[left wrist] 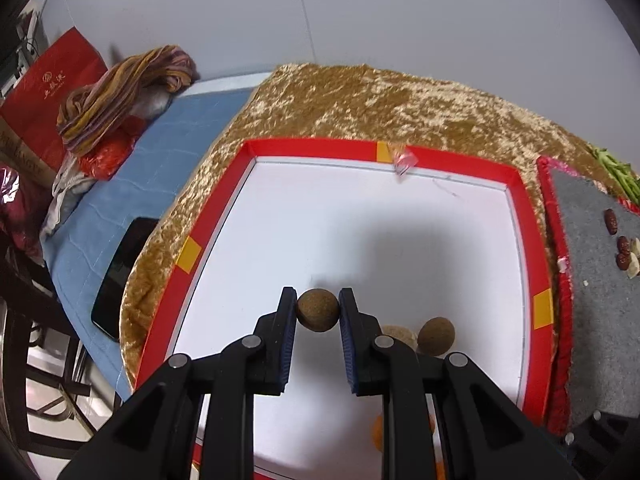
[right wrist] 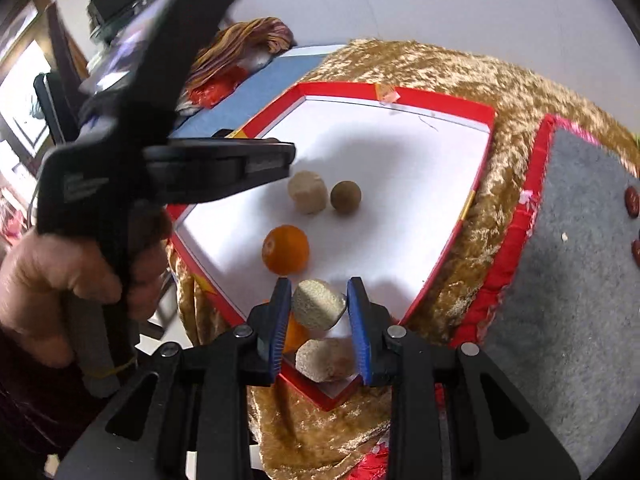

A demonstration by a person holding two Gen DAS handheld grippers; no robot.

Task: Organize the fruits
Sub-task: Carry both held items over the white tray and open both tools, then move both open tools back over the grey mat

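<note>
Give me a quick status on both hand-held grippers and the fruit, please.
Left hand-held gripper shut on brown ball fruit above red-rimmed tray. Right hand-held gripper shut on pale lumpy fruit. Orange in tray. Nothing blocking.
</note>
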